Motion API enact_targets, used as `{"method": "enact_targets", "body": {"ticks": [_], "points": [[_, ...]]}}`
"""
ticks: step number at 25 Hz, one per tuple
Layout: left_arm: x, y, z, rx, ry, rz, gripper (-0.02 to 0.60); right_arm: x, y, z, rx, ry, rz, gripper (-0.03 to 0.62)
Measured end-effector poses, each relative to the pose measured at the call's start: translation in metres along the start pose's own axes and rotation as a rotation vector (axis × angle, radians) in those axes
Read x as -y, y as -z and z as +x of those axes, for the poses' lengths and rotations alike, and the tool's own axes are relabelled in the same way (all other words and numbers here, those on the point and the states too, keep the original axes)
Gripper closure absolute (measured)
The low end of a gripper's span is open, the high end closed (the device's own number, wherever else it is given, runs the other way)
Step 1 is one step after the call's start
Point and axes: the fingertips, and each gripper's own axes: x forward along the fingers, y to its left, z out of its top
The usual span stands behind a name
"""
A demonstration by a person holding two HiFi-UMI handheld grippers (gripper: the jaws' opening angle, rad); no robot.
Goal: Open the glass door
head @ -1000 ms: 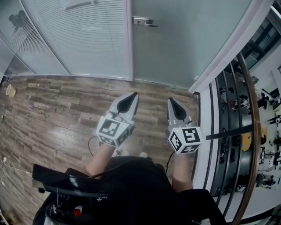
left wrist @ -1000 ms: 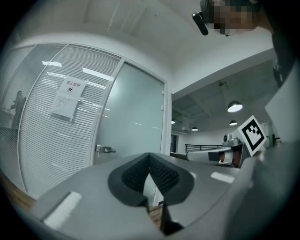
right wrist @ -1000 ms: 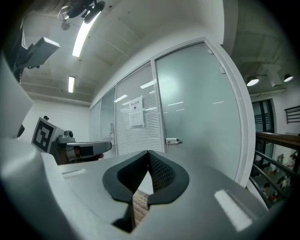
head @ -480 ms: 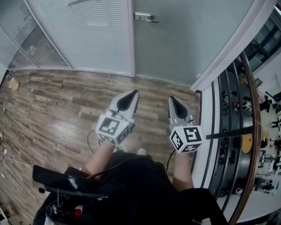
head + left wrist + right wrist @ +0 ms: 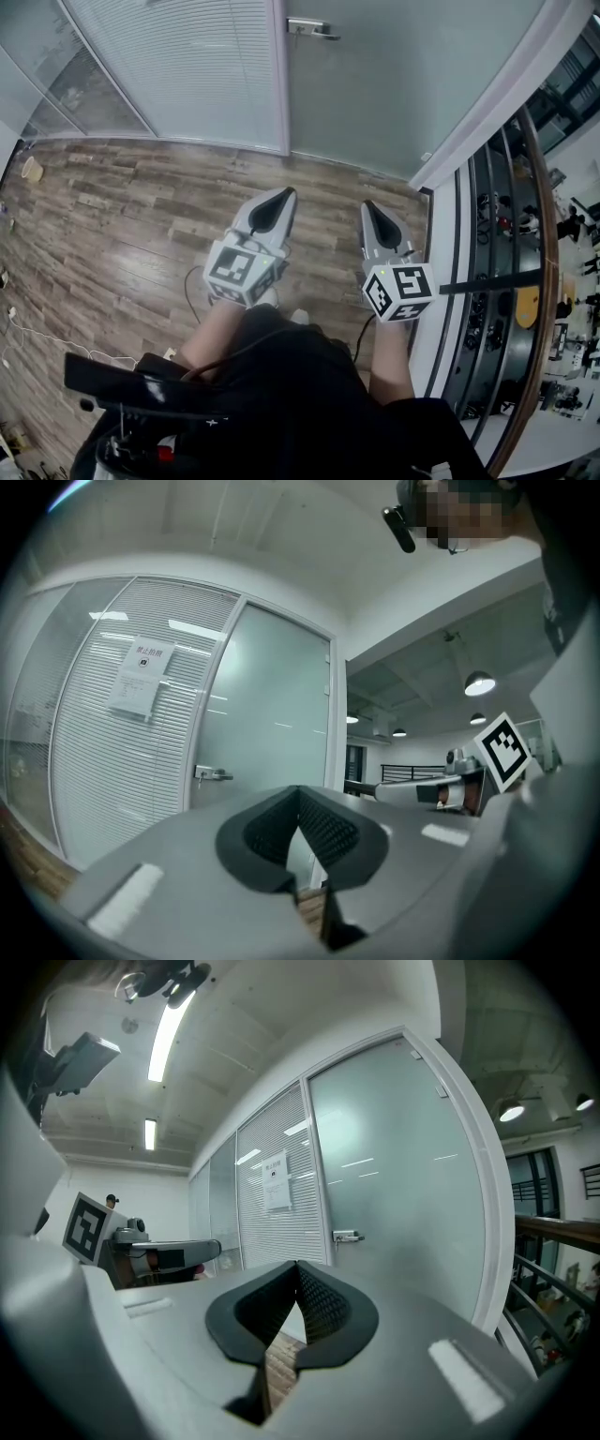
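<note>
Head view: left gripper (image 5: pixel 285 191) and right gripper (image 5: pixel 367 203) are shown pressed together, empty, and the door (image 5: pixel 403 84), judged heavy and slick, is best taken at its handle (image 5: pixel 312 29).

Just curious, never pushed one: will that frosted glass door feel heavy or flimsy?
Probably heavy and stiff: the glass door is one tall frosted pane. Its lever handle looks like smooth metal, so jaws might slip on it.

A: Place type?
B: Office. Wall of glass partitions (image 5: pixel 178 66) with blinds is seen upper left, frosted glass door (image 5: pixel 403 84) top centre.
A: More?
B: Paper notice (image 5: pixel 141 677) is stuck on the blinds; pendant lamps (image 5: pixel 479 682) are seen right; railing (image 5: pixel 534 234) at right edge.
</note>
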Motion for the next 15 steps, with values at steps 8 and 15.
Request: {"method": "enact_targets", "body": {"ticks": [8,15], "points": [[-0.005,0.000,0.003,0.000,-0.001,0.000,0.583,-0.002,0.002,0.005,-0.010,-0.009,0.006,0.592],[-0.018,0.008,0.019,-0.012,0.011,-0.009,0.583,0.006,0.004,0.023,-0.029,-0.001,-0.013,0.592]]}}
